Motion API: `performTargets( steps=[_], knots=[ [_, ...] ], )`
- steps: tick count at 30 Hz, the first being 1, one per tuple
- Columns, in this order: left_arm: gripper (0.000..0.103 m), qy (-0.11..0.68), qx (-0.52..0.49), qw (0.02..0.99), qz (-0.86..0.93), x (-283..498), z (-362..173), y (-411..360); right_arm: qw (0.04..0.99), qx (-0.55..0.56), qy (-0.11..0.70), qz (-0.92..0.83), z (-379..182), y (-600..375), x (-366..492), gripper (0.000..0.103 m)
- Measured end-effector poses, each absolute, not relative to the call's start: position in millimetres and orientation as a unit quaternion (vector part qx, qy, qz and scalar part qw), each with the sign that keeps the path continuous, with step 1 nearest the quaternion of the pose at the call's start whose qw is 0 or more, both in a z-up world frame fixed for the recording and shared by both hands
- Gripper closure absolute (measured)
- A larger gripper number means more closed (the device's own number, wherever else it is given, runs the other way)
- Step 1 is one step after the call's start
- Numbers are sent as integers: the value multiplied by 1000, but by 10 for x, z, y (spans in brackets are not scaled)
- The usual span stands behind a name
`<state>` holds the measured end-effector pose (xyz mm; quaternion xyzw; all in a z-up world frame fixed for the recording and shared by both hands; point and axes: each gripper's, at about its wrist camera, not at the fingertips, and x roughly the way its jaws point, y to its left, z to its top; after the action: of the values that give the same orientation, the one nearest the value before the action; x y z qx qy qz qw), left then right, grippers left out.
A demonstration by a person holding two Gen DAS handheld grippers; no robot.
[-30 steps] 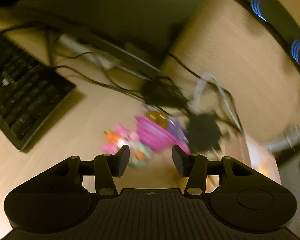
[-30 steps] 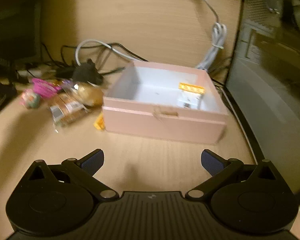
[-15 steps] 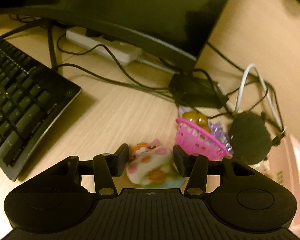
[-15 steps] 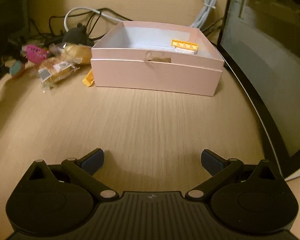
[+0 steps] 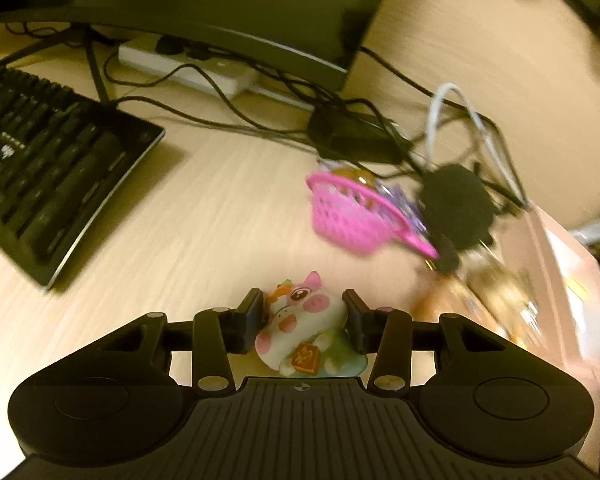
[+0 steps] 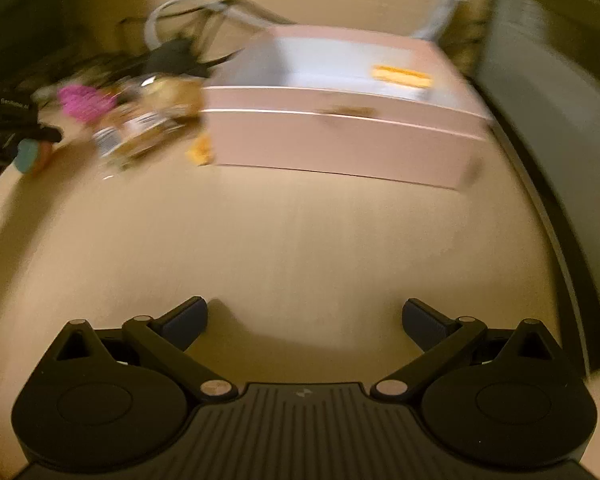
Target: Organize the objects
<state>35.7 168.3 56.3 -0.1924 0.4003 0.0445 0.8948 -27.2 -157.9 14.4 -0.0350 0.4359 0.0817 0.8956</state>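
Note:
A soft white and pink pig toy [image 5: 304, 328] sits on the wooden desk between the fingers of my left gripper [image 5: 303, 312]. Its jaws are closing, and both pads touch the toy's sides. Beyond it lie a pink toy basket [image 5: 348, 216] and wrapped snack packets [image 6: 140, 132]. An open pale pink box [image 6: 340, 140] stands to the right with a yellow item [image 6: 402, 76] inside. My right gripper [image 6: 305, 316] hangs open over bare desk in front of the box, holding nothing.
A black keyboard [image 5: 40, 168] lies at the left and a monitor [image 5: 220, 0] stands behind. Cables, a white power strip [image 5: 188, 72] and a black round object [image 5: 456, 204] crowd the back. A dark screen [image 6: 560, 120] borders the box on the right.
My left gripper swung down over the pig toy and its fingers closed in on the toy's sides. The right wrist view tilted and shifted slightly, with the right gripper still open.

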Motion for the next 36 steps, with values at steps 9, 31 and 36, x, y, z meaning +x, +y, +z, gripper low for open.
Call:
performTargets(
  steps=[9,31,36],
  knots=[
    [55,410,-208,888,20,-426,738,1901,907,-203,283,238,622,-262,109,0],
    [55,412,-279,866,58,-1030,596,2869,830,-376,288,295,120,1705,585,82],
    [55,408,-271,870,44,-948,616,2847,822,-254,372,348,252,1390,223,84]
  ],
)
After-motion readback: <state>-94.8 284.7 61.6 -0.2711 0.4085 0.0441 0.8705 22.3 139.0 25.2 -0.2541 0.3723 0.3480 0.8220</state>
